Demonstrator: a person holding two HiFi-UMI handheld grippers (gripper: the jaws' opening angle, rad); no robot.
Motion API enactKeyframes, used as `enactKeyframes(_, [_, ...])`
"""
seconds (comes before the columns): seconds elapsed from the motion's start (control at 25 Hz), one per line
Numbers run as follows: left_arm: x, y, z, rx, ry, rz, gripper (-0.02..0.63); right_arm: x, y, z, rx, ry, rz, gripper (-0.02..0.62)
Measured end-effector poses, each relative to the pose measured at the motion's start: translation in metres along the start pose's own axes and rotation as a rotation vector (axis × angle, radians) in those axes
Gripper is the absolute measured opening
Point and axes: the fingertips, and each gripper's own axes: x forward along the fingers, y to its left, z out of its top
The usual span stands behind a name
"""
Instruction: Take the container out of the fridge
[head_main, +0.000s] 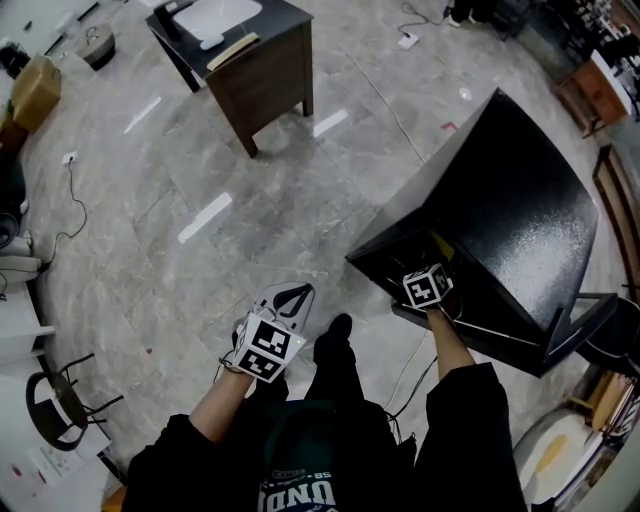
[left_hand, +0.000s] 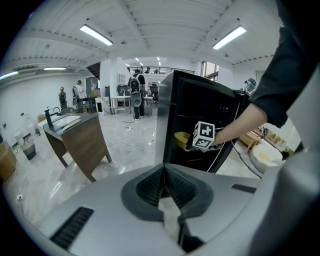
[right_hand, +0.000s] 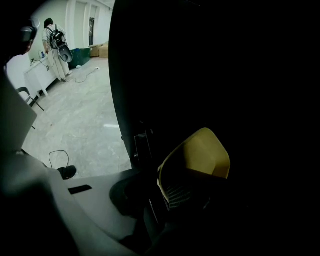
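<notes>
A black fridge (head_main: 520, 220) stands open at my right, its dark inside facing me. A yellow container (right_hand: 202, 155) sits inside it, tilted, and shows in the left gripper view as a yellow container (left_hand: 181, 140) at the fridge mouth. My right gripper (right_hand: 167, 192) reaches into the fridge, its jaws closed on the container's near rim, one ribbed pad against the wall. From above only its marker cube (head_main: 425, 288) shows at the opening. My left gripper (head_main: 290, 297) hangs low over the floor, away from the fridge, shut and empty (left_hand: 163, 172).
A dark wooden desk (head_main: 255, 60) stands on the grey stone floor ahead to the left. A cable (head_main: 70, 200) and a chair (head_main: 60, 400) lie at the far left. A white round basin (head_main: 555, 450) sits beside the fridge. People (left_hand: 135, 95) stand far back.
</notes>
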Motion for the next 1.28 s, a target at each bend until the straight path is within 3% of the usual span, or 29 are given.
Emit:
enactKeyframes(0.52, [-0.011, -0.008, 0.001, 0.029, -0.016, -0.029, 0.014, -0.03, 0.037, -0.005, 0.003, -0.012, 0.037, 0.049])
enactKeyframes(1.28, [-0.053, -0.031, -0.002, 0.093, -0.07, -0.089, 0.014, -0.12, 0.112, 0.005, 0.089, -0.142, 0.05, 0.049])
